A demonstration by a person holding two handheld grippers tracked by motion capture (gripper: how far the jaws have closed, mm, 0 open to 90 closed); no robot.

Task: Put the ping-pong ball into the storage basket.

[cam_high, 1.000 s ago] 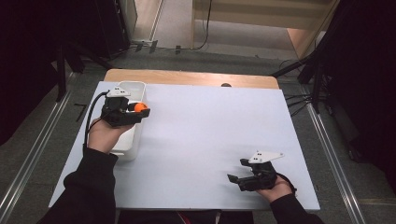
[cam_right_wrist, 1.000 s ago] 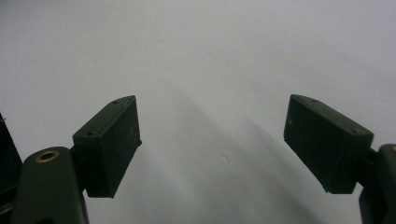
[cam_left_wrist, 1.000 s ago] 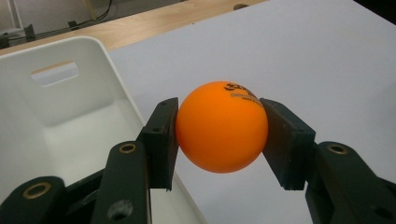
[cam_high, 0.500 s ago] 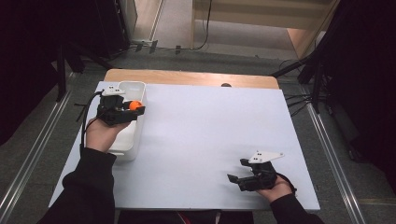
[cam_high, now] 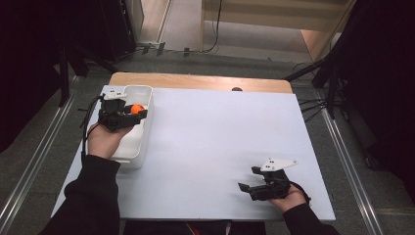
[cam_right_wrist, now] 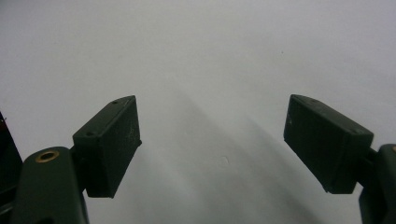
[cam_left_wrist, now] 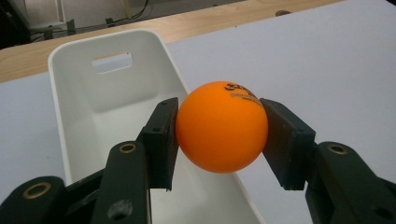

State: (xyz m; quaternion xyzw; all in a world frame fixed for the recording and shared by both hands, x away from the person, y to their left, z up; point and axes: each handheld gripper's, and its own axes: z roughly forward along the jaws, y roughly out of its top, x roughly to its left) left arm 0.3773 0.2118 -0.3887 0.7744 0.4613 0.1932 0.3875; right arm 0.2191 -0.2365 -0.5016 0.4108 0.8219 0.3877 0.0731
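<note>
1. The left gripper point(cam_high: 139, 111) holds an orange ball point(cam_left_wrist: 221, 126) — its two pads press on opposite sides, about at the widest part, and the ball sits clear of the jaw roots.
2. The ball hangs above the white bin point(cam_left_wrist: 84, 100) at the left side of the table point(cam_high: 220, 137); in the high view it sits over the bin's far half, near the right wall.
3. It looks like a table-tennis ball: very light, hollow, hard-shelled and smooth. I judge it slippery and quick to bounce or roll once freed.
4. The best hold is the one shown — across the middle. A grip off-centre would likely squirt it out, and a hard squeeze could dent the thin shell.
5. A low release inside the bin should keep it from hopping out.
6. The right gripper point(cam_high: 249, 188) rests near the table's right front, jaws wide apart with nothing between them.
</note>
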